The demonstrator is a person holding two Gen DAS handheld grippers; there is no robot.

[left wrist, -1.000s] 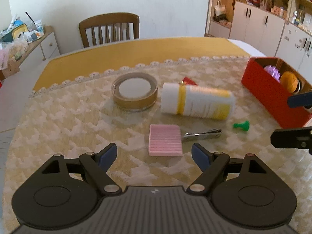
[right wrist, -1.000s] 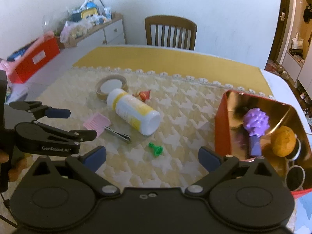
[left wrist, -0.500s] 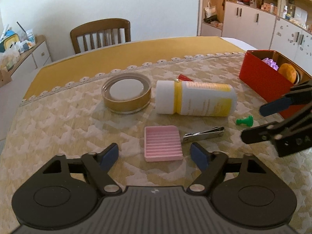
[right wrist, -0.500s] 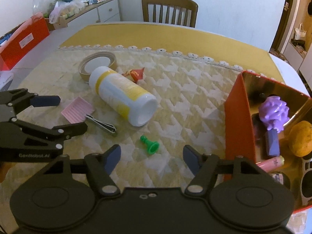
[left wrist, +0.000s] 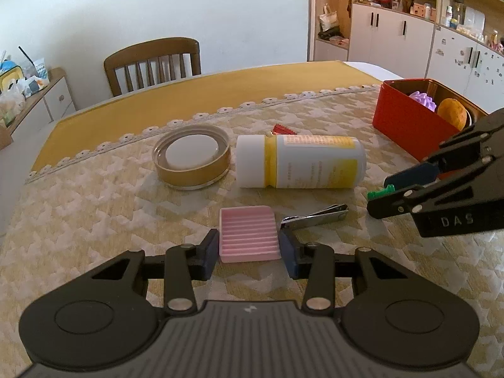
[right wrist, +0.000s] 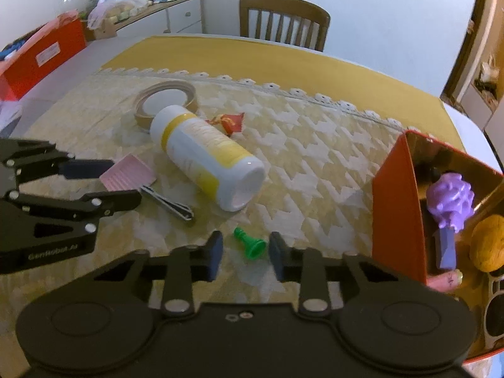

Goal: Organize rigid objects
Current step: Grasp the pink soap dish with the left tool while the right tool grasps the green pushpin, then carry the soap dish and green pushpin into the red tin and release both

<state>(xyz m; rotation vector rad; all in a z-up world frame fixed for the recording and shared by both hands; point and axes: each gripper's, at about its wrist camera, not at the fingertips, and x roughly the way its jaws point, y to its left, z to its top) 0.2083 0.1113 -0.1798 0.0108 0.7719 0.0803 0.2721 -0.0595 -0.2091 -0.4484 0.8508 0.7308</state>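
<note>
Closing in from both sides, the left tool (left wrist: 249,249) has narrowed from wide apart a moment ago until its pads sit against the pink ridged pad (left wrist: 249,238), and the jaws are still coming together. The right tool (right wrist: 244,247) has swung down beside it and drawn nearly together around the green peg (right wrist: 250,243), though in its own view a little gap shows each side, so I would not call it pinched yet. Both small pieces look ready to go into the red box (right wrist: 397,208) at the right of the tabletop (left wrist: 94,220). Left lying are the bottle (left wrist: 299,161), clippers (left wrist: 315,217) and tape roll (left wrist: 192,160).
</note>
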